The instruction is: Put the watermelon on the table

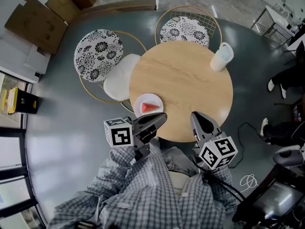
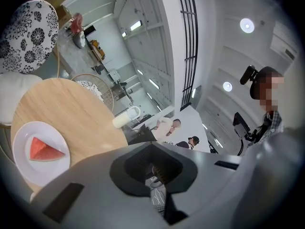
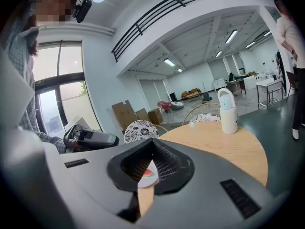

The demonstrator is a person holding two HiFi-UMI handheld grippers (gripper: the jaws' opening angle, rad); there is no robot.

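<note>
A red watermelon slice [image 1: 149,107] lies on a small white plate [image 1: 142,100] on the round wooden table [image 1: 186,80], near the table's front left edge. My left gripper [image 1: 161,119] hovers just in front of the plate, shut and holding nothing. The right gripper [image 1: 195,116] is over the table's front edge to the right, jaws together and empty. In the left gripper view the slice [image 2: 44,150] and plate [image 2: 28,132] lie to the left of the jaws. In the right gripper view part of the slice [image 3: 148,172] shows through the gap between the jaws.
A white jug [image 1: 221,56] stands at the table's far right. Two chairs with patterned cushions [image 1: 98,48] [image 1: 184,31] and a white cushion [image 1: 120,76] ring the far side. Cardboard boxes [image 1: 38,18] lie at the back left. A person's feet [image 1: 276,85] are at the right.
</note>
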